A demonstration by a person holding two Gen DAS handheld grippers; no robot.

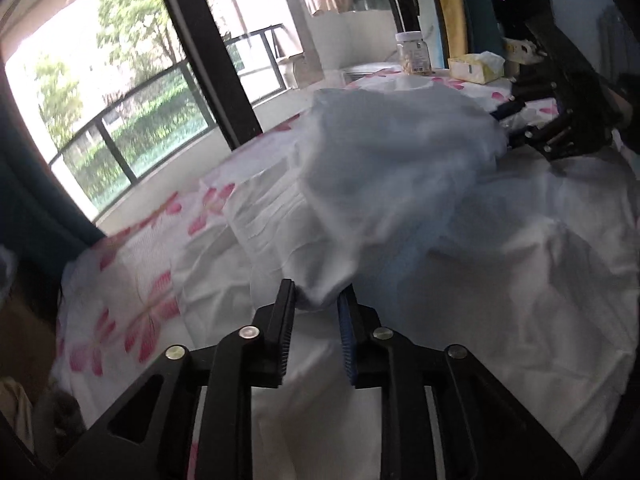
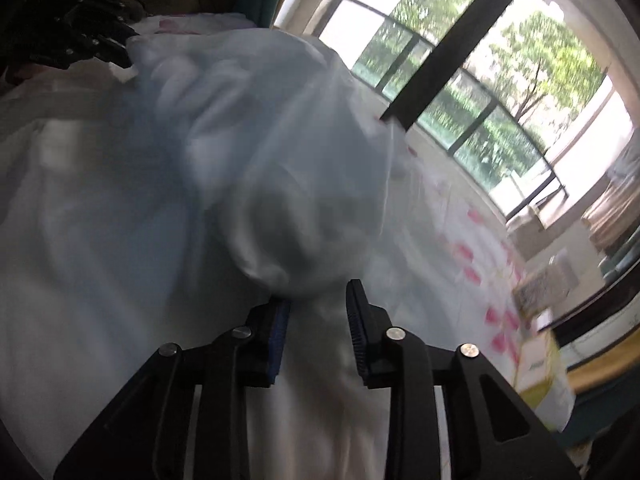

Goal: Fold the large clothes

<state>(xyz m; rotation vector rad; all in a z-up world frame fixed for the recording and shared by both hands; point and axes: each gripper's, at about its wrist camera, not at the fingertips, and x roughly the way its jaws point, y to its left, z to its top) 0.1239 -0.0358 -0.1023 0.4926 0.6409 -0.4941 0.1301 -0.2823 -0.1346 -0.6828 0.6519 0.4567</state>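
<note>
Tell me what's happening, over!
Left gripper and right gripper both pinching the white garment, lifted in a bunch over the flowered sheet. Jar and tissue box far back, not blocking.

Blurred cloth, hidden fingertip

White garment (image 2: 248, 152) is motion-blurred; it covers one left gripper (image 1: 318, 300) fingertip; jar (image 1: 413, 54) label unreadable.

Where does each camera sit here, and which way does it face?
Left wrist: on the left gripper, facing the lifted white cloth garment, pink-flowered sheet and window; the right gripper shows far right.
Right wrist: on the right gripper, facing the garment and window; the left gripper shows upper left.
Shared: garment, sheet, window.
</note>
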